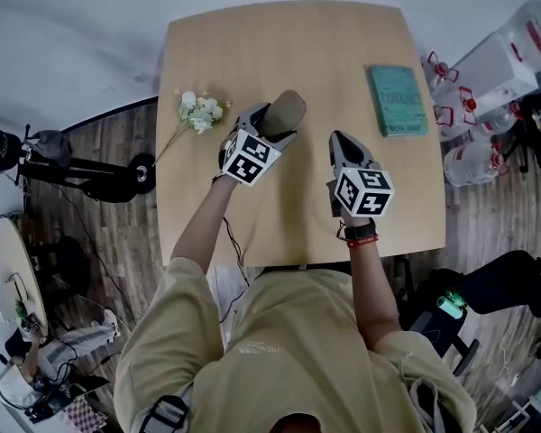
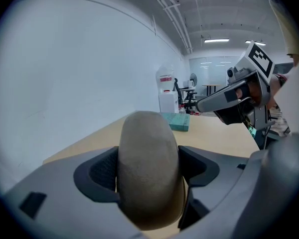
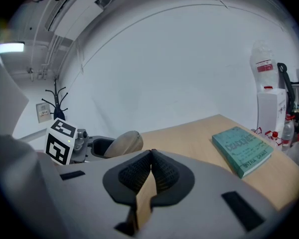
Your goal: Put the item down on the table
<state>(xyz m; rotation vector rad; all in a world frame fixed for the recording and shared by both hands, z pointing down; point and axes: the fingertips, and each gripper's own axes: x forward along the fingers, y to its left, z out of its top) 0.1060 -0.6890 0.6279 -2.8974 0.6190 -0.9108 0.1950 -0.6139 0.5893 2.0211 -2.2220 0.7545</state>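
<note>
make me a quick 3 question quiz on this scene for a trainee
1. Fill the gap: in the head view the green book lies on the table toward the person's ___ side, and the white flowers lie toward the other side.
2. True or false: the fingers of the right gripper are shut on the green book.
3. Pick one: the left gripper grips
A) the green book
B) the white flowers
C) a tan rounded object

Key: 1 right. 2 false, since its fingers are shut on nothing and the book lies apart from them. 3 C.
</note>
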